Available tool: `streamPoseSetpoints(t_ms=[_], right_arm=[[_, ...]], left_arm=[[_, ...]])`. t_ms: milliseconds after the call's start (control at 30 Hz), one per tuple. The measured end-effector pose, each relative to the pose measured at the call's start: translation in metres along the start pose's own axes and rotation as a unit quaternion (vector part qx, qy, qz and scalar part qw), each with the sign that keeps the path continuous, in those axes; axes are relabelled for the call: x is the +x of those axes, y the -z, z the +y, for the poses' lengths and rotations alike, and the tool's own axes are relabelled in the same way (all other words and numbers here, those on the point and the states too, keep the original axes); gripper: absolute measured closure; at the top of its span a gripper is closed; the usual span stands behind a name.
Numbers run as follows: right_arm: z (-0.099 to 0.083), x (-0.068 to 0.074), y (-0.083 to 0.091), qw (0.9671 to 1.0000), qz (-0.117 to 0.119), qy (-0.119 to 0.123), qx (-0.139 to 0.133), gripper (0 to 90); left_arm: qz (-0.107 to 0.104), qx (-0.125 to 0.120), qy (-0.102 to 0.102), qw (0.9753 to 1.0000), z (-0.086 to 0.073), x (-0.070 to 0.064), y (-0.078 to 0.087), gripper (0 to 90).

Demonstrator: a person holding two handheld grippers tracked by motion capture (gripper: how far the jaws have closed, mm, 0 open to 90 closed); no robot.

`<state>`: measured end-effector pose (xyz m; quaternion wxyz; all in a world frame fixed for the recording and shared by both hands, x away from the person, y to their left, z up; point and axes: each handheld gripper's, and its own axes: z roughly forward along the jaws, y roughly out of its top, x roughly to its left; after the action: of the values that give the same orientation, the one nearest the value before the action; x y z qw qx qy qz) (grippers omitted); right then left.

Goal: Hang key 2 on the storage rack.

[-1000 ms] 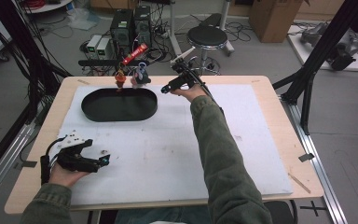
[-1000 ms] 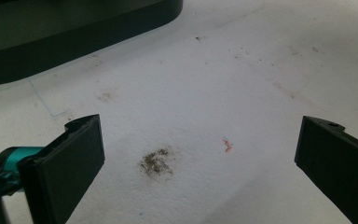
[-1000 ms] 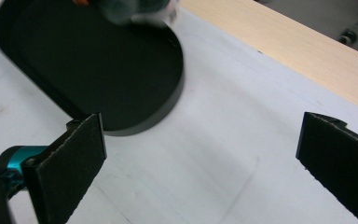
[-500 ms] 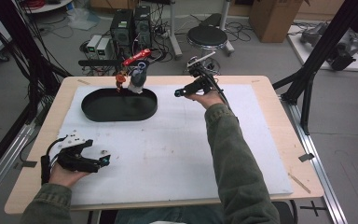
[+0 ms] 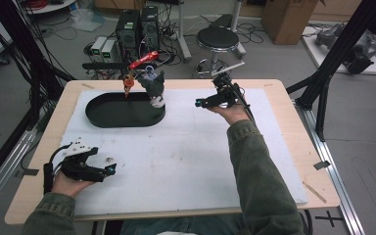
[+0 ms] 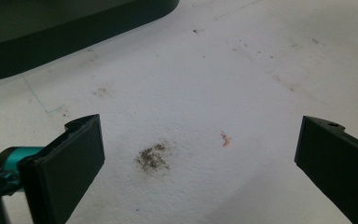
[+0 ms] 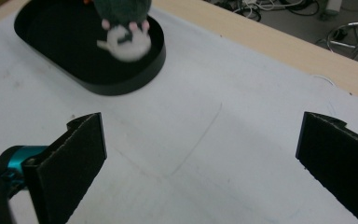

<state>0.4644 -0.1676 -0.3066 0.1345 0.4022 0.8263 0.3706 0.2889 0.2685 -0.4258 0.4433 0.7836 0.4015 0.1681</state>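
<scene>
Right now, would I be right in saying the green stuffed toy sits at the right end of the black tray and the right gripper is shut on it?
Not quite: the right gripper is open and holds nothing, as the right gripper view shows. The green stuffed toy does sit at the right end of the black tray.

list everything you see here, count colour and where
tray: 1, black, oval, far left of the mat
plush toy: 1, dark green with white and pink, at the tray's right end
mat: 1, white, stained, covers most of the table
table: 1, light wood
stool: 1, black seat, on the floor beyond the table
left hand-held gripper: 1, black, open, near left of the mat
right hand-held gripper: 1, black, open, right of the tray
</scene>
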Motion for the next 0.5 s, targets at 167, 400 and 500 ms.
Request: streamPoseSetpoints(t_ms=[167, 400, 500], right_arm=[[-0.018, 0.0, 0.01, 0.9999, 0.002, 0.002, -0.013, 0.8], [-0.045, -0.004, 0.019, 0.9997, 0.0, 0.002, -0.023, 0.8], [-0.052, -0.005, 0.022, 0.9994, -0.013, 0.001, -0.032, 0.8]], left_arm=[[-0.001, 0.003, 0.0, 1.0, 0.0, -0.001, 0.0, 1.7], [0.002, 0.007, -0.001, 1.0, -0.001, -0.001, 0.0, 1.7], [0.001, 0.007, 0.0, 1.0, -0.001, -0.001, 0.0, 1.7]])
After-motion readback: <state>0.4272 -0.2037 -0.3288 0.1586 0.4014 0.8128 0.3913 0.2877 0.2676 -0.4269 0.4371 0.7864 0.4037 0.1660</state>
